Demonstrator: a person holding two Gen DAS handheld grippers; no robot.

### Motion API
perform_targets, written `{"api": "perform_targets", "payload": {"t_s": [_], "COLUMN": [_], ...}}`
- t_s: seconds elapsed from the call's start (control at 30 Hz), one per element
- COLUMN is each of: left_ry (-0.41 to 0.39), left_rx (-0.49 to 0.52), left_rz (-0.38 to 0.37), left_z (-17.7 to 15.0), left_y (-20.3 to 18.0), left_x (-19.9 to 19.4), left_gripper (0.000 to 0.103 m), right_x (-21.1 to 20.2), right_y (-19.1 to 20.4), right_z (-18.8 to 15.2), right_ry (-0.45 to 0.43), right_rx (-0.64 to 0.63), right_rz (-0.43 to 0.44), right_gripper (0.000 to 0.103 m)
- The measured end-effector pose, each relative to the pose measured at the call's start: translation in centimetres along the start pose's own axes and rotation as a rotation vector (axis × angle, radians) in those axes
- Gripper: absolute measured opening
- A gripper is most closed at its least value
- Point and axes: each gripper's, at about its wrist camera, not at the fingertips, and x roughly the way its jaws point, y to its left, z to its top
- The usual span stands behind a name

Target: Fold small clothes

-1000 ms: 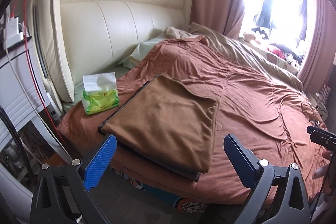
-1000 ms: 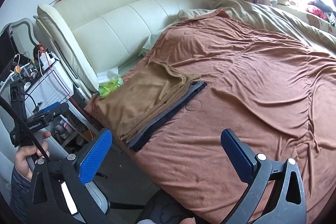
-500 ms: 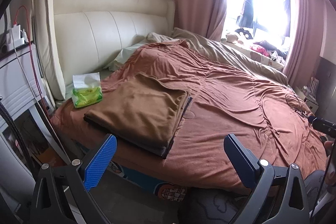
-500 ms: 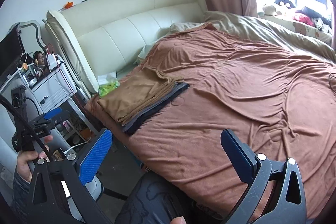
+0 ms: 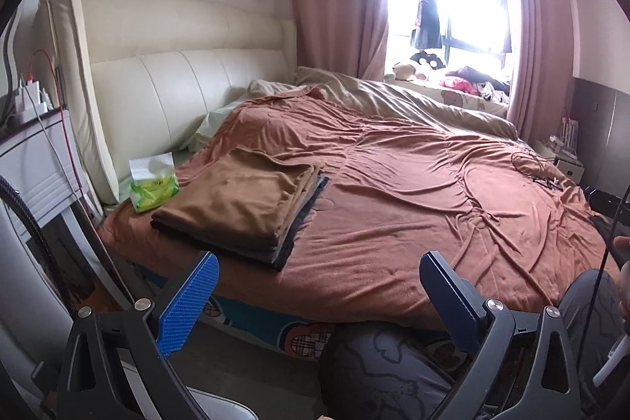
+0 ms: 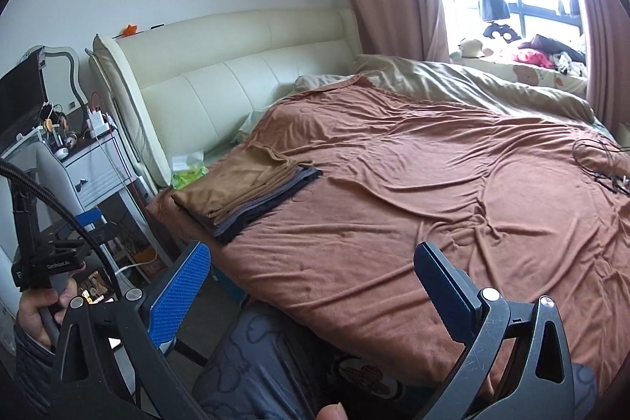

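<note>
Both grippers, left gripper (image 5: 317, 286) and right gripper (image 6: 311, 276), hanging released and empty off the bed (image 5: 393, 191) edge; folded clothes stack (image 5: 240, 203) lying on it beside the tissue pack (image 5: 153, 184).

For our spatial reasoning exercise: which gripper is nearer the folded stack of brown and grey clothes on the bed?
Left, likely. The left gripper sits just below the stack; the right gripper is off to its right, farther.

Folded clothes stack (image 6: 246, 189) on brown bedspread (image 6: 413, 191), right gripper (image 6: 311, 286) fingers spread
</note>
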Motion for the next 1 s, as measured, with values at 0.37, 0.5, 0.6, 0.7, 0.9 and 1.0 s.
{"api": "perform_targets", "payload": {"t_s": [0.37,0.5,0.6,0.7,0.9,1.0], "left_ry": [-0.024,-0.046,-0.057,-0.063,-0.065,-0.066], "left_rx": [0.013,0.022,0.007,0.011,0.003,0.0], "left_rz": [-0.037,-0.045,-0.07,-0.071,-0.069,-0.064], "left_z": [-3.1,-3.4,-3.3,-3.2,-3.2,-3.2], "left_y": [-2.6,-3.3,-3.4,-3.5,-3.3,-3.0], "left_x": [-1.5,-1.8,-1.9,-1.8,-1.7,-1.7], "left_gripper": [0.103,0.103,0.103,0.103,0.103,0.103], "right_x": [-2.9,-2.7,-2.2,-1.9,-1.5,-1.7], "right_y": [0.8,1.0,1.0,1.2,0.9,0.5], "right_z": [-3.4,-4.0,-3.9,-3.6,-3.7,-4.0], "right_ry": [-0.012,-0.006,0.006,0.005,0.009,0.005], "right_rx": [-0.028,-0.041,-0.04,-0.039,-0.026,-0.016], "right_rz": [-0.088,-0.092,-0.113,-0.11,-0.116,-0.115], "right_gripper": [0.103,0.103,0.103,0.103,0.103,0.103]}}
